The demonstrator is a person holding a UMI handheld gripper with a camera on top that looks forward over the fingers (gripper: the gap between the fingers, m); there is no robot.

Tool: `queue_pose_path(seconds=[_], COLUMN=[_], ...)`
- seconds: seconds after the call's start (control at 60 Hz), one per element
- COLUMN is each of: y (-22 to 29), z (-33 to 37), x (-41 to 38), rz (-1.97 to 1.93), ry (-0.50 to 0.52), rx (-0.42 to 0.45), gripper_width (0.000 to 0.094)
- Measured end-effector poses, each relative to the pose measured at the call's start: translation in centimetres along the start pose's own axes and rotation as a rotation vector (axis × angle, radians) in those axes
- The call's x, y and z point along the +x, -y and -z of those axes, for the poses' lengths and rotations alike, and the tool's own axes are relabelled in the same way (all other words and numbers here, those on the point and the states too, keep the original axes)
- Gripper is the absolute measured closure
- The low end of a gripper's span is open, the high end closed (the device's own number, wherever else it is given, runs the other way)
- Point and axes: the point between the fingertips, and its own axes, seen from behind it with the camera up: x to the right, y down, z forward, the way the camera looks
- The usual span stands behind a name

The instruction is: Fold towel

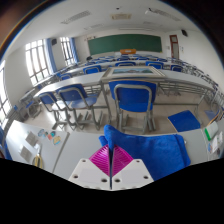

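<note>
A blue towel point(150, 150) lies spread on the white table point(75, 148), just ahead of my fingers and off to the right. My gripper point(111, 150) is shut on the towel's near edge: a fold of blue cloth rises from between the two magenta pads point(100, 160), which meet with no gap. The pinched part of the cloth is hidden between the pads.
A second blue cloth point(184, 121) lies further back on the right. Small objects point(30, 148) sit on the table's left side. Blue chairs point(132, 100) and rows of desks fill the classroom beyond, with a green board point(122, 43) on the far wall.
</note>
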Motion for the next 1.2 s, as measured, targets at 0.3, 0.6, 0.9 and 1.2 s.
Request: queue_pose_path(seconds=[0.3,0.6,0.9,1.2], y=[4.4,1.4,0.9,-3.8], z=[2.1,6.0,18.3,29.8], x=[8.6,15.7,5.5,-2.4], rz=[-0.110,-0.011,0.072,0.097], ry=[-0.047,-0.225,-0.219,-0.239], rx=[0.054,0.025,0.095,0.120], gripper_width=[0.0793,0.0088,0.0078,0.0087])
